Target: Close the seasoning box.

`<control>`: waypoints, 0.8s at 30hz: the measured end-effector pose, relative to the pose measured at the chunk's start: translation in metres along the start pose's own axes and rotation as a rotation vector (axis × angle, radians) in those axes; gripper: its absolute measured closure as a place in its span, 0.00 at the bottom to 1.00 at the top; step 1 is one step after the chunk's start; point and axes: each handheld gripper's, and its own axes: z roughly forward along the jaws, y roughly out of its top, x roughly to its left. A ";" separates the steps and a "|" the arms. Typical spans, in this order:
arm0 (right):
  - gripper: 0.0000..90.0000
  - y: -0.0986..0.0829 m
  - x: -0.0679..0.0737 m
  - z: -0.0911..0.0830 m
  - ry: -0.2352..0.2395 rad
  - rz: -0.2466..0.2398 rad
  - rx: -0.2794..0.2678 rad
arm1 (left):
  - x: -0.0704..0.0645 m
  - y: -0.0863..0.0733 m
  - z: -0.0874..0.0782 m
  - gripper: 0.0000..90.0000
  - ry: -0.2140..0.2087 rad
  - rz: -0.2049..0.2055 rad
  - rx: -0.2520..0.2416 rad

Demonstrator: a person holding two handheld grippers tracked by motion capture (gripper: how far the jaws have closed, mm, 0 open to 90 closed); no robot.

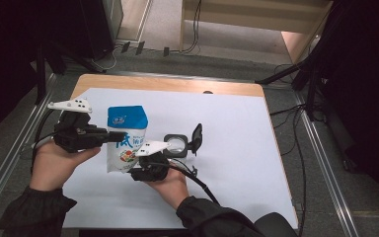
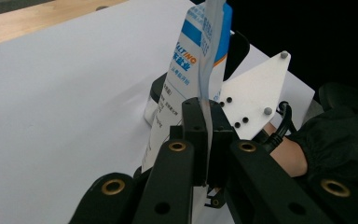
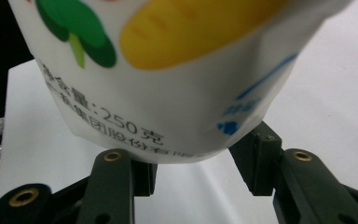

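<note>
Both hands come in low from the near edge of the table, and between them stands a white and blue bag, upright on its long axis over the white sheet that covers the table. From where I stand the left gripper has the bag by its side seam: in the left gripper view the two black jaws are pressed flat together with the thin edge of the bag running up between them. The right gripper sits under and in front of the bag's bottom corner; in the right gripper view its jaws stand apart, one to each side of the rounded lower end of the bag, and I cannot tell whether either pad quite touches it.

Just beyond the right hand, near the bag, is a small open glass jar with its dark lid flipped up.

So the bag rises straight up from the right gripper and lies sideways inward from the left; the right is the nearer to its base. My guess is that any next grip there means closing across that bottom end
</note>
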 end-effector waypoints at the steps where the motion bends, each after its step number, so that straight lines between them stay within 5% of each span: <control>1: 0.61 0.000 0.000 0.000 0.001 -0.002 0.001 | 0.000 0.000 0.001 1.00 -0.004 0.000 0.000; 24: 0.63 -0.017 0.010 -0.013 -0.020 -0.027 -0.001 | 0.004 0.007 0.035 1.00 -0.066 0.023 0.020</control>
